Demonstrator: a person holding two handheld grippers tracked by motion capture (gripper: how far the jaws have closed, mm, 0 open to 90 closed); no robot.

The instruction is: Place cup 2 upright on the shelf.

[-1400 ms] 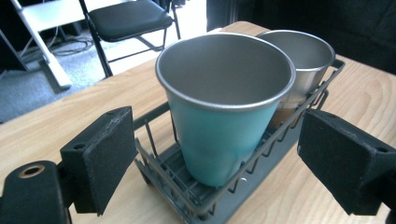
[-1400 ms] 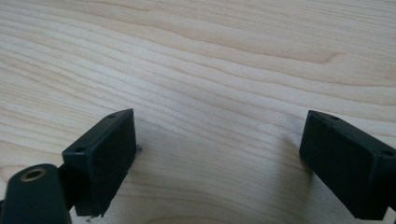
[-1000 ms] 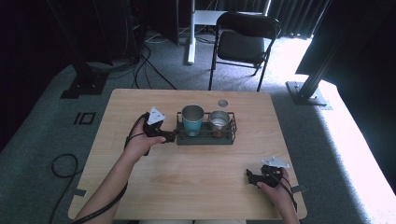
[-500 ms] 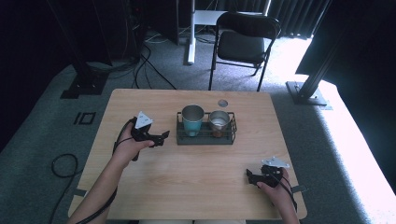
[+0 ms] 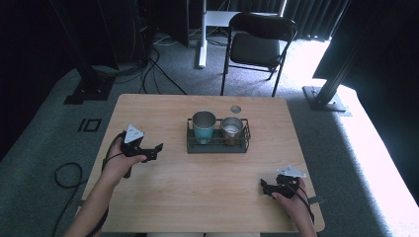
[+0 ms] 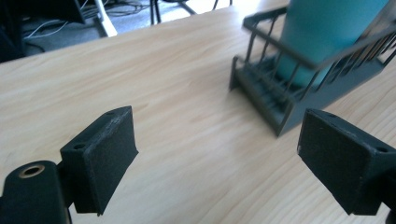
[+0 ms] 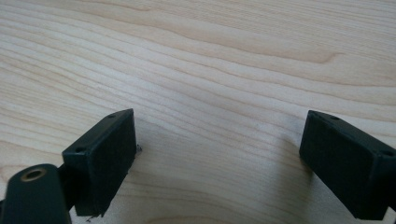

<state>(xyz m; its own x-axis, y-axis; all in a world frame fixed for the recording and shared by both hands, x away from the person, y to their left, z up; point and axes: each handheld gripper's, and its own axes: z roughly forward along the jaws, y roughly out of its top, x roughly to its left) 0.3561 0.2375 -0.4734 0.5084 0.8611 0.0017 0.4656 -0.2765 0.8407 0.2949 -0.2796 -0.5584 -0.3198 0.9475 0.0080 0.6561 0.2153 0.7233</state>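
Observation:
A dark wire rack (image 5: 190,145) stands at the middle of the wooden table (image 5: 207,187). In it are a teal cup (image 5: 203,127) on the left and a smaller steel cup (image 5: 231,128) on the right. My left gripper (image 5: 157,150) is open, held left of the rack with its jaws turned toward it. In the left gripper view (image 6: 217,158) the rack (image 6: 275,102) and teal cup (image 6: 327,37) sit ahead at the upper right, apart from the jaws. My right gripper (image 5: 264,188) rests open near the table's front right; nothing but bare wood lies between its jaws (image 7: 219,158).
A small round insert (image 5: 235,108) is set in the tabletop behind the rack. A black folding chair (image 5: 259,47) stands beyond the far edge. Cables (image 5: 64,173) trail on the carpet to the left. A metal post base (image 5: 326,98) is at the right.
My left gripper has drawn back leftward and toward the person, away from the rack it was next to. The right gripper has not moved.

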